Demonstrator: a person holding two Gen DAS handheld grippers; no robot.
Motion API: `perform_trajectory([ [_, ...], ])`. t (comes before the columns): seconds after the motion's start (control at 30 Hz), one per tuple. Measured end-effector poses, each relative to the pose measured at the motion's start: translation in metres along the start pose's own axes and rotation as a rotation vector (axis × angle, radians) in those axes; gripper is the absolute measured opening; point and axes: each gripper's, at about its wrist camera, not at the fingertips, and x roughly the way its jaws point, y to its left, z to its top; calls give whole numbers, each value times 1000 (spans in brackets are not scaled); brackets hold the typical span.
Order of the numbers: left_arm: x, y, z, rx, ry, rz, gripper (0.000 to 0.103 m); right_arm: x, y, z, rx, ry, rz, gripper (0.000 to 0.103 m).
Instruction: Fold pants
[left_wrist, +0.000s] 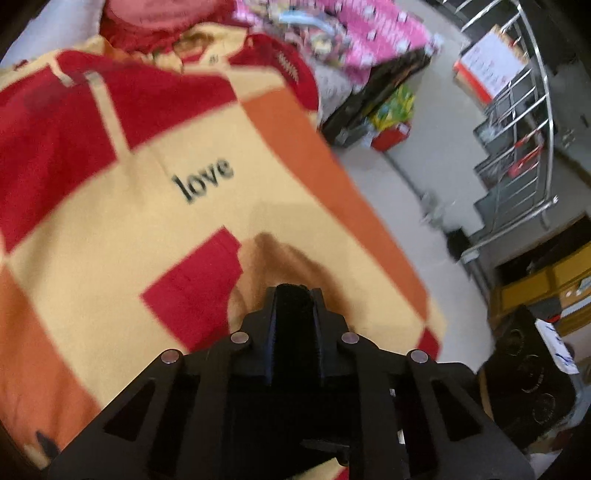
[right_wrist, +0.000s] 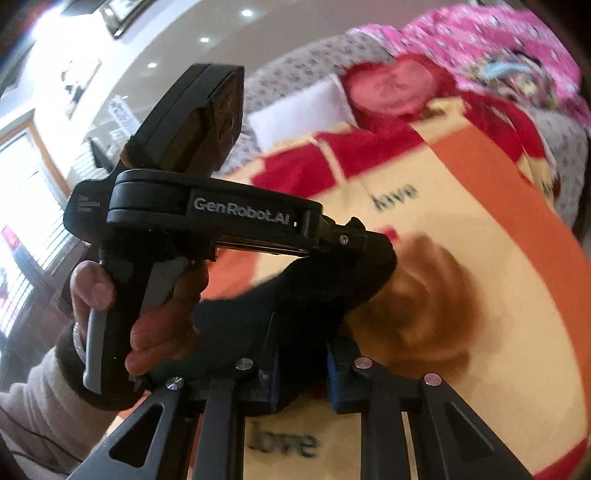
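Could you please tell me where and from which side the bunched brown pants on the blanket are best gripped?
I would pinch a raised fold on the brown pants, coming from above on the near side. They lie crumpled in ridges on the patterned blanket, so a standing ridge gives the jaws cloth to close on; no waistband or hem shows clearly.
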Motion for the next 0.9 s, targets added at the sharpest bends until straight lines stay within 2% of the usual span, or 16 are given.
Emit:
perform_trajectory([
  [0.13, -57, 1, -12, 8, -88, 24, 14, -3, 44, 16, -110, -21, 53, 19],
  [0.23, -98, 15, -30, -26, -144, 44, 14, 4, 80, 22, -188, -14, 109, 18],
  [0.4, -146, 59, -78, -152, -209, 88, 14, 45, 127, 13, -272, 72, 213, 18],
  [0.53, -172, 114, -129, -340, -236, 150, 15, 90, 149, -8, -298, 186, 276, 19],
  [0.6, -182, 135, -154, -411, -244, 171, 18, 118, 156, -20, -299, 246, 272, 22],
  [0.7, -190, 148, -182, -468, -262, 200, 29, 139, 161, -29, -309, 360, 267, 29],
  [0.8, -194, 148, -201, -489, -273, 186, 45, 113, 162, -25, -322, 337, 334, 35],
  [0.83, -193, 146, -206, -492, -273, 185, 54, 103, 159, -21, -320, 321, 350, 36],
  [0.9, -190, 142, -210, -488, -272, 192, 59, 84, 148, -11, -304, 255, 330, 39],
])
